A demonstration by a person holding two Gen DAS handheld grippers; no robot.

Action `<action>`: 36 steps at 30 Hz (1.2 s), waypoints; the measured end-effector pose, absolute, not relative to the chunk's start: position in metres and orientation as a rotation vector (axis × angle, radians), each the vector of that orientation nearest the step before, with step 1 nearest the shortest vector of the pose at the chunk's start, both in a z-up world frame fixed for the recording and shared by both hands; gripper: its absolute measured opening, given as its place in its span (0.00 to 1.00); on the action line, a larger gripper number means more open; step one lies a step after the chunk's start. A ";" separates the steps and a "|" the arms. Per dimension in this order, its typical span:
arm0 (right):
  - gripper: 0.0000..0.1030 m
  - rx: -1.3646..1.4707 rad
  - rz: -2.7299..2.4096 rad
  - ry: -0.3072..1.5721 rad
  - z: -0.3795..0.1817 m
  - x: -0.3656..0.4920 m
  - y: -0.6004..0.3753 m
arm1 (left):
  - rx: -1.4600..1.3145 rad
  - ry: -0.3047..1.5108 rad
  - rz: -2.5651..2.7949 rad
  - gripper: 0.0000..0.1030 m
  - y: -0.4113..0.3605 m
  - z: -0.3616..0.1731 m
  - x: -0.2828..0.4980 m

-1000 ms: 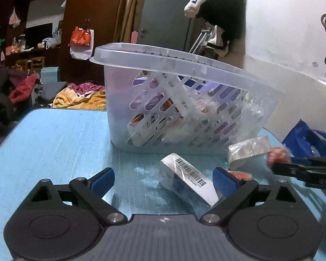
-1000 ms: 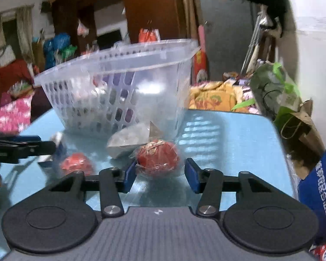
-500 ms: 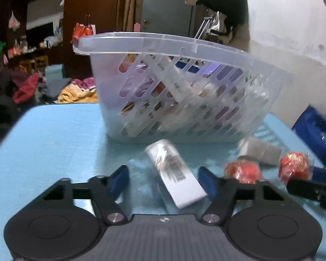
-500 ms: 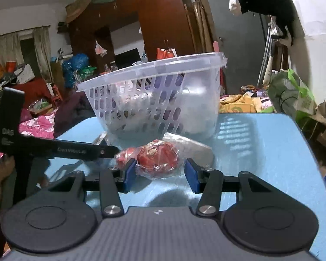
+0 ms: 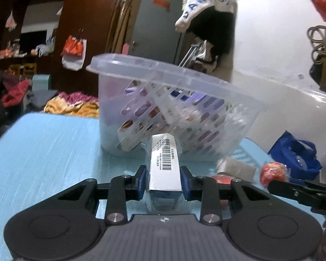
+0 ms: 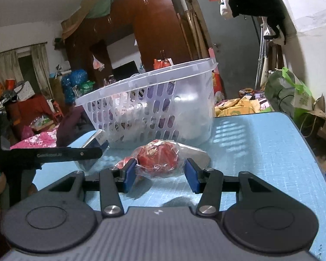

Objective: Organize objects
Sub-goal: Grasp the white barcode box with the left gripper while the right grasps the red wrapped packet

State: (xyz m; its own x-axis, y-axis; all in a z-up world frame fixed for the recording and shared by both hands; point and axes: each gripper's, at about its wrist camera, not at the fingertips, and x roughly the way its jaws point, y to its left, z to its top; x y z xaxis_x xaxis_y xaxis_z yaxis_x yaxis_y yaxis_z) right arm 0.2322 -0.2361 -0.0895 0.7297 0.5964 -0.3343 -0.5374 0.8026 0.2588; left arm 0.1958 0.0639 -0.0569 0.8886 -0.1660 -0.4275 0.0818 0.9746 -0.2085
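Observation:
My left gripper [image 5: 163,182] is shut on a wrapped box with a white barcode label [image 5: 164,163], held just in front of the clear perforated basket [image 5: 176,100], which holds several packets. My right gripper [image 6: 159,173] is around a red wrapped snack [image 6: 157,158]; its left pad [image 6: 129,173] touches the wrapper, the right pad stands a little off it. That snack shows in the left wrist view [image 5: 272,171] too. A second red snack [image 5: 220,179] and a silver packet [image 5: 237,166] lie on the blue table [image 5: 43,148] between the grippers.
The basket [image 6: 154,106] stands at the table's far middle. The left gripper's finger [image 6: 54,153] reaches in from the left of the right wrist view. A blue bag [image 5: 295,156] sits off the table's right edge. Green and paper bags [image 6: 293,95] stand beyond the far right corner.
My left gripper has closed on the barcode box and lifted it, turning it end-on toward the basket. My right gripper has risen a little with the red snack between its pads.

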 end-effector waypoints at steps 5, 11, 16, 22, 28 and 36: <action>0.51 0.126 0.613 0.398 -0.089 0.228 -0.234 | -0.180 0.429 -0.145 0.35 0.060 -0.056 0.192; 0.51 0.128 0.611 0.390 -0.089 0.228 -0.235 | -0.192 0.404 -0.155 0.35 0.063 -0.055 0.187; 0.51 0.127 0.608 0.377 -0.089 0.226 -0.235 | -0.201 0.374 -0.170 0.35 0.065 -0.054 0.182; 0.51 0.132 0.607 0.369 -0.088 0.225 -0.237 | -0.203 0.379 -0.171 0.35 0.064 -0.053 0.184; 0.51 0.138 0.605 0.365 -0.088 0.224 -0.238 | -0.220 0.377 -0.172 0.35 0.068 -0.054 0.183; 0.50 0.104 0.559 0.285 -0.083 0.210 -0.238 | -0.247 0.363 -0.189 0.35 0.073 -0.049 0.180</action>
